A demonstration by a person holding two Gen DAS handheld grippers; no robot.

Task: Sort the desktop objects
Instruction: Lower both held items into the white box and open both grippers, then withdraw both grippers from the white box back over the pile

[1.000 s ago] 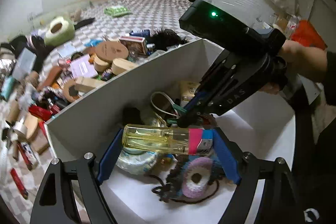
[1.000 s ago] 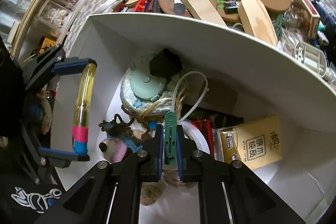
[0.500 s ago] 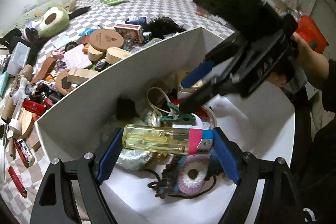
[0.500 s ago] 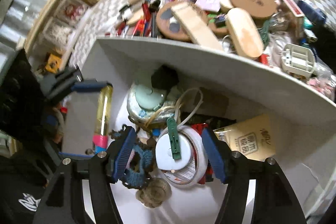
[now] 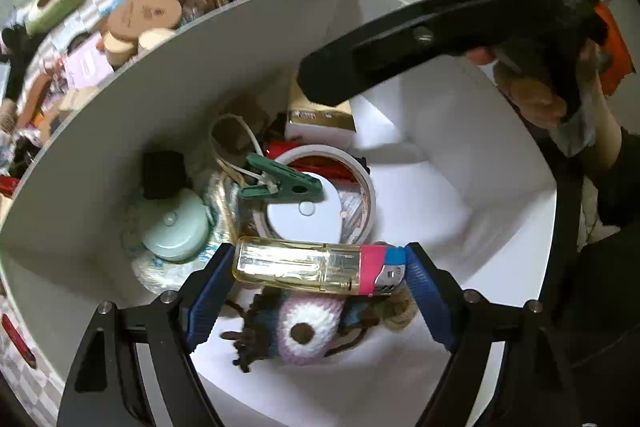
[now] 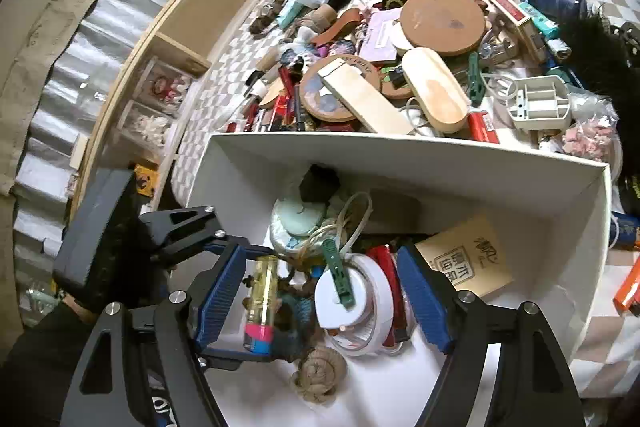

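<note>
A white box (image 5: 100, 155) holds sorted items. Over it my left gripper (image 5: 318, 267) is shut on a yellow lighter (image 5: 288, 265) with a pink and blue end, held lengthwise between the blue pads. The same lighter (image 6: 262, 299) shows at lower left in the right wrist view. My right gripper (image 6: 320, 291) hangs above the box with its jaws opening and nothing pressed between them. Below it a green clothespin (image 6: 339, 277) lies loose on a white tape roll (image 6: 360, 323). One black right finger (image 5: 380, 51) crosses the top of the left wrist view.
Inside the box lie a crochet doll (image 5: 308, 323), a mint round case (image 5: 176, 227), a tan carton (image 6: 468, 259) and a cord. Beyond the far wall, a pile of clutter with a round wooden disc (image 6: 440, 21) covers the checkered cloth. A hand (image 5: 536, 95) holds the right gripper.
The right gripper opened and let go of the green clothespin, which now lies on the tape roll, and the gripper pulled back upward. The left gripper tilted further down over the box, keeping the lighter.
</note>
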